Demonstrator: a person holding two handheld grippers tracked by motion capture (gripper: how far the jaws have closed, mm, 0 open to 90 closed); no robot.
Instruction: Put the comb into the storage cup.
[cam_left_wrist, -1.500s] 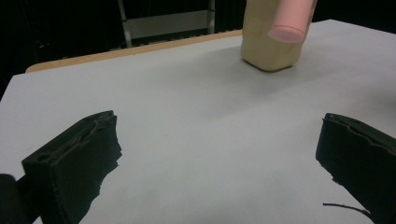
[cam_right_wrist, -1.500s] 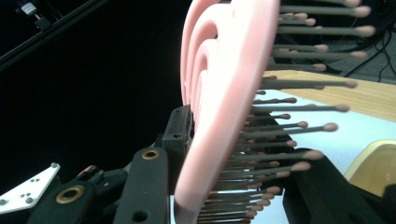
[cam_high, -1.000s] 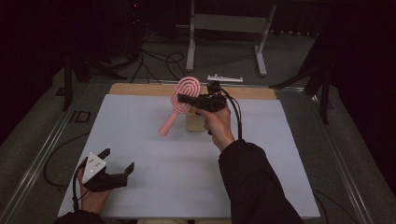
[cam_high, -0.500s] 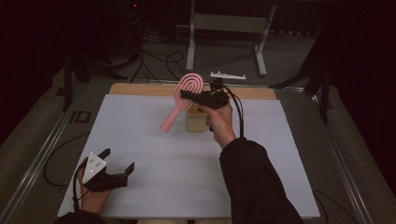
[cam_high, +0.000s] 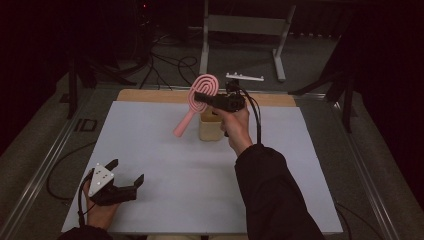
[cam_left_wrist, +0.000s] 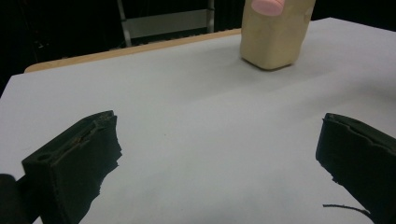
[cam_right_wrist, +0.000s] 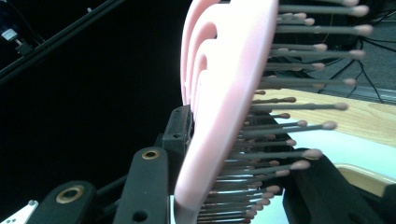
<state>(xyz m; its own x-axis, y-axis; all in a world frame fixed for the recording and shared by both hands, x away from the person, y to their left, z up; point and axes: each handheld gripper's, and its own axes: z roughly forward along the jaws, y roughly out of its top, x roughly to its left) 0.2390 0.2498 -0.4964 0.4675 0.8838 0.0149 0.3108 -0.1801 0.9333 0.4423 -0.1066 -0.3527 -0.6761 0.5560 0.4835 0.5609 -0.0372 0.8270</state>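
Observation:
A pink hairbrush (cam_high: 204, 87) hangs in the air over the far middle of the white table top (cam_high: 165, 165). My right gripper (cam_high: 200, 96) is shut on its oval head, and the handle slants down to the left. In the right gripper view the brush (cam_right_wrist: 224, 93) stands edge-on with its bristles pointing right, clamped in my right gripper (cam_right_wrist: 243, 163). A beige container (cam_high: 210, 129) stands just below the brush. My left gripper (cam_high: 127, 170) rests near the front left corner, open with nothing in it. In the left gripper view that gripper (cam_left_wrist: 219, 123) faces the container (cam_left_wrist: 273, 35) across bare table.
A wooden strip (cam_high: 150, 95) runs along the table's far edge. Beyond it on the floor are a metal stand (cam_high: 240, 25), a white bracket (cam_high: 244, 76) and several cables. Metal rails flank the table on both sides.
My right gripper has carried the brush slightly up and toward the far edge. The left gripper has stayed where it was.

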